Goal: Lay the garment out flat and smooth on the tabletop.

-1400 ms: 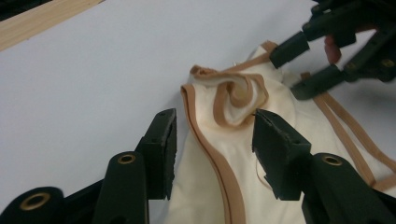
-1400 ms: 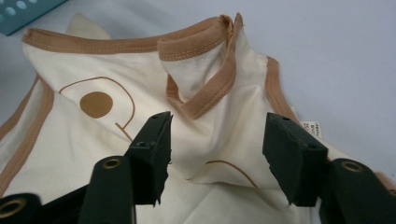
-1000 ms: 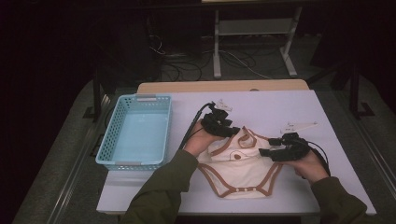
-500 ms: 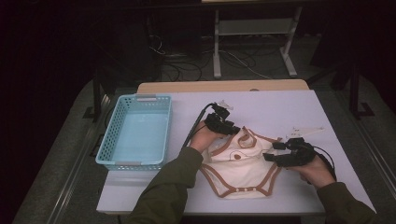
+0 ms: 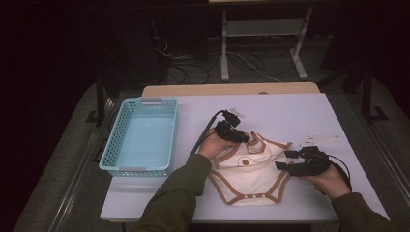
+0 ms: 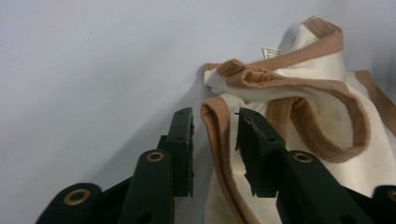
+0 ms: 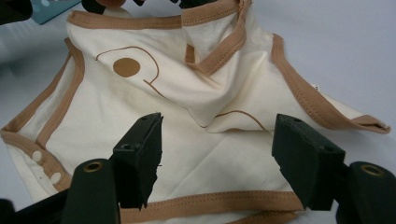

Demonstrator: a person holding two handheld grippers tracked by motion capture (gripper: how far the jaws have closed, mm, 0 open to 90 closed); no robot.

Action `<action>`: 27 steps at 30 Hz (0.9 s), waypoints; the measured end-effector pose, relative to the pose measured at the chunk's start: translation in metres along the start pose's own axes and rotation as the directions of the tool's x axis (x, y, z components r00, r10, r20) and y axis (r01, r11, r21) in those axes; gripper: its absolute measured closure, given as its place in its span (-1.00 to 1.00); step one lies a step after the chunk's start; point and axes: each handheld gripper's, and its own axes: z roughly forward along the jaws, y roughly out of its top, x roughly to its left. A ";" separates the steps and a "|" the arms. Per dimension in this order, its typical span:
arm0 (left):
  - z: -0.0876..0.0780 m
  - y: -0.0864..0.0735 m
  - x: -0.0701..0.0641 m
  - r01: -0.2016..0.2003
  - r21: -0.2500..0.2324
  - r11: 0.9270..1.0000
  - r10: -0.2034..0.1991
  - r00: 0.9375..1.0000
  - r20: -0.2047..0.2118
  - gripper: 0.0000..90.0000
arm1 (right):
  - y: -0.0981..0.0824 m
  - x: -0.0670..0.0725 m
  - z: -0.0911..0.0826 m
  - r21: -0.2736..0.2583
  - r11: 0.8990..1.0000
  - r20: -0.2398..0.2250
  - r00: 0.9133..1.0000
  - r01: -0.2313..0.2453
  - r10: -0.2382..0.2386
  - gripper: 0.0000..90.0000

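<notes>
Cream baby bodysuit with tan trim lies rumpled on the white table, right of the blue basket. Your left gripper has been closing, jaws narrow around the tan shoulder edge, not yet pinching. Right gripper hovers wide, holding nothing. Next: finish the pinch, then grab the other side

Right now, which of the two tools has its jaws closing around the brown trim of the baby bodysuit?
The left tool: its narrow jaws straddle the bodysuit trim and have just been closing. The right tool stands wide over plain fabric.
</notes>
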 end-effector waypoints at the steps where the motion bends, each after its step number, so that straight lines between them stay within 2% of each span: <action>1: 0.000 0.000 0.000 0.000 0.000 1.000 0.000 1.000 0.000 0.55 | 0.000 0.000 0.000 0.000 1.000 0.000 1.000 0.000 0.000 -0.27; 6: 0.002 -0.001 -0.002 0.008 0.006 1.000 -0.008 1.000 0.012 0.82 | 0.000 0.000 0.000 -0.004 1.000 0.004 1.000 0.003 -0.003 -0.27; 8: 0.001 0.000 -0.002 0.005 0.006 1.000 -0.005 1.000 0.015 0.87 | 0.000 0.000 0.000 -0.005 1.000 0.006 1.000 0.003 -0.003 -0.27; 15: -0.007 0.002 -0.005 0.005 -0.014 1.000 -0.005 1.000 0.017 0.90 | 0.000 0.000 0.000 -0.005 1.000 0.007 1.000 0.003 -0.003 -0.27; 19: -0.016 0.004 -0.007 -0.010 -0.029 1.000 0.010 1.000 0.010 0.91 | 0.000 0.000 0.000 -0.007 1.000 0.011 1.000 0.005 -0.005 -0.27; 21: -0.021 0.007 -0.010 0.002 -0.064 0.998 -0.002 1.000 0.001 0.91 | 0.000 0.000 -0.001 -0.010 1.000 0.011 1.000 0.004 -0.004 -0.28; 24: -0.029 0.008 -0.009 -0.014 -0.069 0.998 0.013 1.000 -0.009 0.91 | 0.000 0.000 -0.001 -0.010 1.000 0.010 1.000 0.005 -0.005 -0.28; 27: -0.032 0.009 -0.008 -0.012 -0.078 0.997 0.011 1.000 -0.015 0.91 | 0.000 0.000 -0.001 -0.013 1.000 0.011 1.000 0.006 -0.006 -0.27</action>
